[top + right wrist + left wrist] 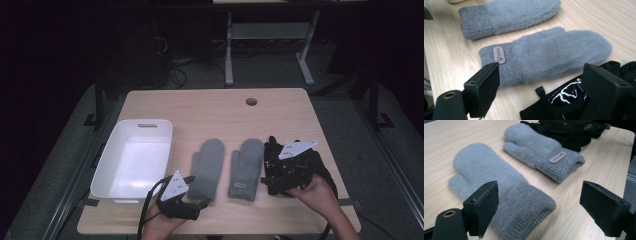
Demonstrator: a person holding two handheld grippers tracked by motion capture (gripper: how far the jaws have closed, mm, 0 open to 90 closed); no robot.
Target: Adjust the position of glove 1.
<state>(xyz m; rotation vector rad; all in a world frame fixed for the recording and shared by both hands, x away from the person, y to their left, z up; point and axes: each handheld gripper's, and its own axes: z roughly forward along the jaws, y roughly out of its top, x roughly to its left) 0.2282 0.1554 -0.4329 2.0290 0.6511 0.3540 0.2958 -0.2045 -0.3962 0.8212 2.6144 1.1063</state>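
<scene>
Two grey fuzzy mittens lie side by side mid-table, a plain one [207, 167] and one with a small label on its cuff [246, 167]. Black gloves [322, 167] are piled at the right. My left gripper [198, 191] is at the front edge, open, its jaws facing the plain mitten's [499, 185] ribbed cuff; the labelled mitten [541, 150] and black gloves [569, 132] lie beyond. My right gripper [269, 167] hovers open over the black gloves [564, 100], beside the labelled mitten [549, 52]. The plain mitten [509, 15] lies farther off.
A white plastic bin [102, 170] with nothing in it stands at the table's left side. A round cable hole [251, 101] is near the far edge. Bare wood stretches behind the mittens. A metal frame stands on the floor past the table.
</scene>
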